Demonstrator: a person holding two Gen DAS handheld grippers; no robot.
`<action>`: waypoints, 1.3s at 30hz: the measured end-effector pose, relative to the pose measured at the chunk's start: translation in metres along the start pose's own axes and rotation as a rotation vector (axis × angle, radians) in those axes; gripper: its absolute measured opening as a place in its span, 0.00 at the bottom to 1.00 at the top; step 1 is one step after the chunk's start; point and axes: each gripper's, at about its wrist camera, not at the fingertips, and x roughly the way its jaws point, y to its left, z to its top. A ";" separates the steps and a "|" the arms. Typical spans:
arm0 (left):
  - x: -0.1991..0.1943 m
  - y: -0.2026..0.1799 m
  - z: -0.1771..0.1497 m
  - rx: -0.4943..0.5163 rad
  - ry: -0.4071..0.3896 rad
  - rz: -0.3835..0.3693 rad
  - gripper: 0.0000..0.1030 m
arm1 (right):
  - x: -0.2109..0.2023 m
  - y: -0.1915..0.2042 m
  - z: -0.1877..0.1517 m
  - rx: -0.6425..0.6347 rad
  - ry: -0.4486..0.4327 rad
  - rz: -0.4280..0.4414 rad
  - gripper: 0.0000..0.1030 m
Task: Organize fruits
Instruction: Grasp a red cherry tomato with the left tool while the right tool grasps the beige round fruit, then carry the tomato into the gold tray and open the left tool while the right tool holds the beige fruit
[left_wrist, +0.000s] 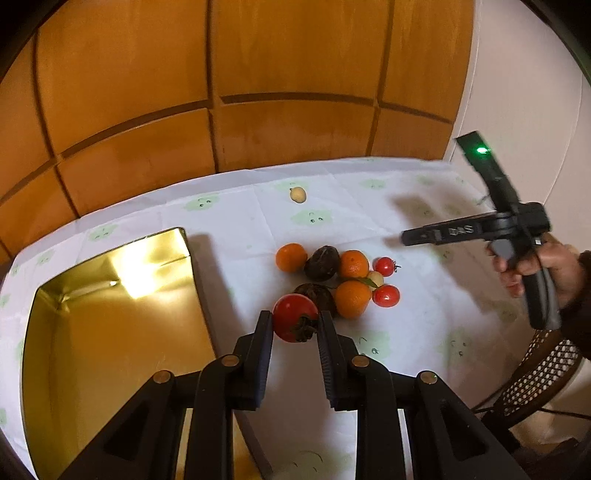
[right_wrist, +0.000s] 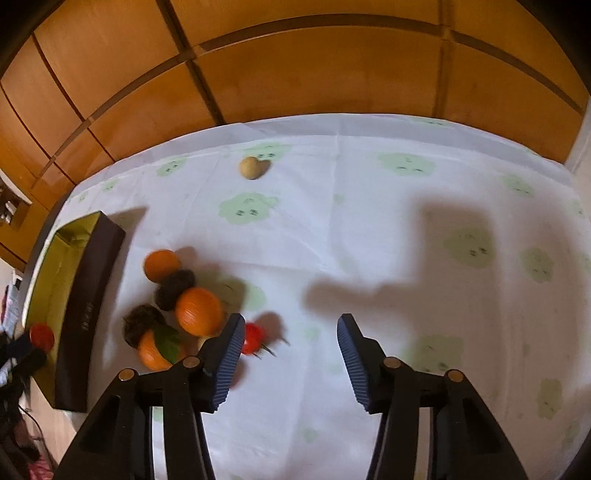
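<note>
Nearest me on the left wrist view, my left gripper is clamped on a red tomato, both pads pressed against its sides, its dried calyx facing me. Whether it is lifted off the cloth I cannot tell. Directly to its left the gold-lined box sits open, its near right wall running just beside my left finger, so the room on that side is tight.

Just beyond the tomato lies the cluster: two dark fruits, three oranges, two small red tomatoes and a pale fruit tucked between them, most of them touching.

From the right wrist view, my right gripper has its jaws wide apart, holding nothing; its left pad sits in front of a small red tomato. To the right the tablecloth offers wide open room.

Farther back a lone yellowish fruit rests well apart from the rest, near the table's far edge, with wooden panelling behind.
</note>
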 end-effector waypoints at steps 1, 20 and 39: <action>-0.004 0.002 -0.003 -0.015 -0.008 -0.003 0.23 | 0.003 0.004 0.005 0.000 -0.001 0.006 0.51; -0.030 0.079 -0.047 -0.287 -0.023 0.074 0.23 | 0.103 0.063 0.127 0.049 -0.037 -0.113 0.48; -0.013 0.091 -0.045 -0.341 0.029 0.087 0.24 | 0.083 0.043 0.085 -0.093 0.022 -0.117 0.10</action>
